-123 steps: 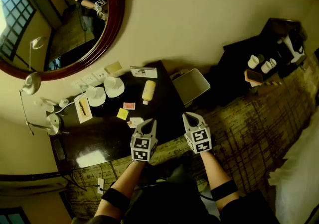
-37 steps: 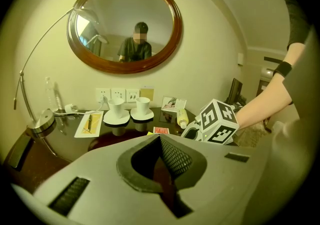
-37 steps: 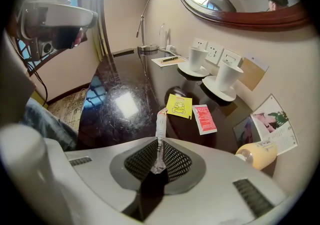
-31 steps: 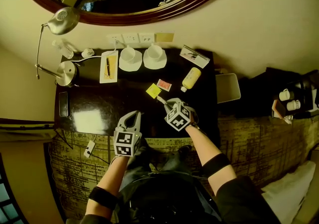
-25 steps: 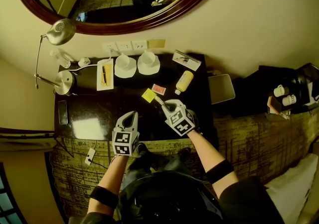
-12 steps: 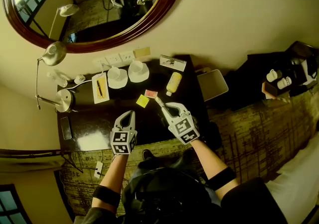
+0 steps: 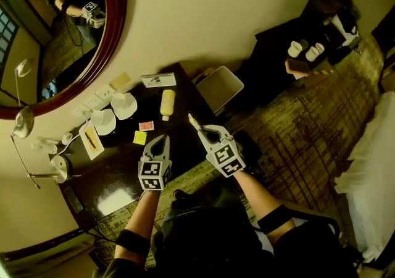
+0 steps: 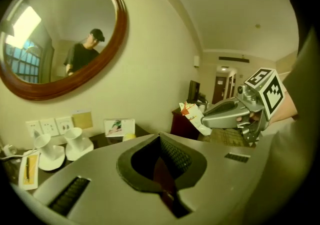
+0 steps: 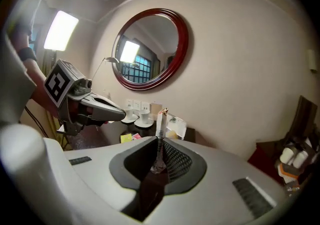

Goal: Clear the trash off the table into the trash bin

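- The right claw (image 7: 202, 133) was clamped on a thin white sachet (image 7: 193, 122), which stood out past the jaw tips; in the right gripper view it rose upright from between the pads.
- The sachet hung in the air above the dark surface (image 7: 123, 172), near the edge on the trash bin's (image 7: 219, 88) side, apart from the bin.
- The left claw (image 7: 159, 141) had its jaws together with nothing between them, just beside the right claw.
- A yellow sachet (image 7: 139, 138), a pink sachet (image 7: 146, 126) and a yellow bottle (image 7: 166, 102) lay on the surface.
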`<state>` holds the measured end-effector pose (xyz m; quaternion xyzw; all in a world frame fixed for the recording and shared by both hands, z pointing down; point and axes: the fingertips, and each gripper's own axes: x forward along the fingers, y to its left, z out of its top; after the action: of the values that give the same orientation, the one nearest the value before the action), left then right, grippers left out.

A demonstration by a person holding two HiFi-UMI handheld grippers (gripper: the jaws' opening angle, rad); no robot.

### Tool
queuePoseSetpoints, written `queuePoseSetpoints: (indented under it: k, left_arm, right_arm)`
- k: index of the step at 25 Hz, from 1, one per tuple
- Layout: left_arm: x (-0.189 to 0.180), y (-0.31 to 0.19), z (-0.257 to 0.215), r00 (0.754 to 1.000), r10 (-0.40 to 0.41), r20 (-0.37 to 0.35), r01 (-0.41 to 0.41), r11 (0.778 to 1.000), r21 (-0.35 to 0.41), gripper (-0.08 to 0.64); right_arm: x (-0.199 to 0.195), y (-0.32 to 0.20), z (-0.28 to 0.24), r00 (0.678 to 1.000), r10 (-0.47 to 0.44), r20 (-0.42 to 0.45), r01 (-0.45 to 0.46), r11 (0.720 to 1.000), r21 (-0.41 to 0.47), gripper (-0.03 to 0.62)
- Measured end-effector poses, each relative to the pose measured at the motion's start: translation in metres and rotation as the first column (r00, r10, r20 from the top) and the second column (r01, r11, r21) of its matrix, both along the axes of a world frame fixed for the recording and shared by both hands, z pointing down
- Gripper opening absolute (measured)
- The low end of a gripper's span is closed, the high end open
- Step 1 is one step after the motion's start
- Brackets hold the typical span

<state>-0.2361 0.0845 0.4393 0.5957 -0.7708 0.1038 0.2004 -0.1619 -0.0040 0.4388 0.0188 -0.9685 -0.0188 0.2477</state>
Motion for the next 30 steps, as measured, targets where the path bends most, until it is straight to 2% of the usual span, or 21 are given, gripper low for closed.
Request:
queuePoseSetpoints:
  k: [3,6,11,15,18,20,24,30]
  left_arm:
    - [0.045,-0.054,0.001,0.989,0.145,-0.004,-0.145,0.989,0.003,0.0]
    - [0.095,-0.106,0.0,0.959,0.283,-0.008,-0.282,0.959,0.015,0.0]
    - [0.193,-0.175,-0.009,0.87,0.494,-0.013,-0.493,0.869,0.042,0.0]
    - [0.255,-0.206,-0.009,0.797,0.604,-0.017,-0.603,0.797,0.043,0.0]
    - [0.287,-0.218,0.003,0.756,0.654,-0.028,-0.653,0.757,0.025,0.0]
    - [0.303,-0.224,0.019,0.738,0.673,-0.05,-0.673,0.739,0.003,0.0]
    - [0.323,-0.233,0.076,0.735,0.664,-0.137,-0.676,0.734,-0.067,0.0]
    - [0.351,-0.246,0.184,0.721,0.659,-0.215,-0.692,0.703,-0.164,0.0]
  right_arm:
    - [0.051,-0.042,0.003,0.991,0.135,-0.012,-0.135,0.991,0.001,0.058]
    - [0.106,-0.082,0.001,0.962,0.272,-0.02,-0.272,0.962,0.004,0.058]
    - [0.204,-0.127,0.003,0.88,0.473,-0.043,-0.473,0.881,0.006,0.058]
    - [0.261,-0.144,0.012,0.819,0.57,-0.067,-0.571,0.821,0.005,0.059]
    - [0.289,-0.148,0.032,0.786,0.611,-0.096,-0.615,0.789,-0.011,0.06]
    - [0.302,-0.152,0.051,0.768,0.629,-0.122,-0.636,0.771,-0.028,0.06]
    - [0.32,-0.16,0.11,0.737,0.65,-0.184,-0.67,0.738,-0.078,0.06]
    - [0.339,-0.175,0.232,0.702,0.658,-0.274,-0.707,0.691,-0.15,0.061]
